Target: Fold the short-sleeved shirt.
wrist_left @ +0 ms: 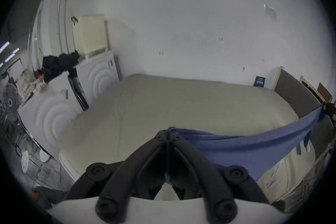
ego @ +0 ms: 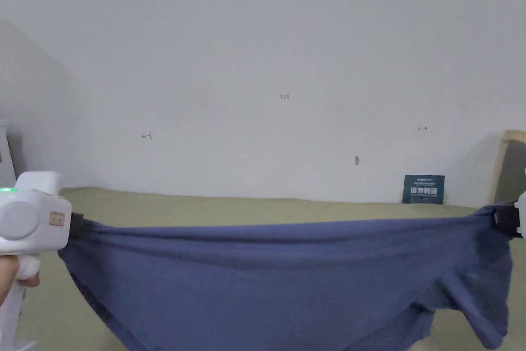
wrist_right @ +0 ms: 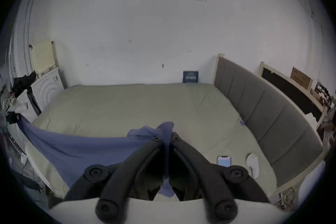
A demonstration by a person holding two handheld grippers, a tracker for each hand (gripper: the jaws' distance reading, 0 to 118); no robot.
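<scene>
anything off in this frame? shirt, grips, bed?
Nothing stands out. The blue shirt hangs stretched between the left gripper and right gripper, both shut on it, above the bed. A phone lies flat near the headboard.

Your head view faces the white wall (ego: 267, 59) level-on, the bed (ego: 231, 205) crossing the lower frame. Your left gripper view looks along its own fingers (wrist_left: 174, 71) at close range toward the same wall, cabinets at frame left. Your right gripper view does likewise, headboard (wrist_right: 263, 106) at frame right. All three share the bed, the wall and the stretched blue shirt (ego: 287, 275).
</scene>
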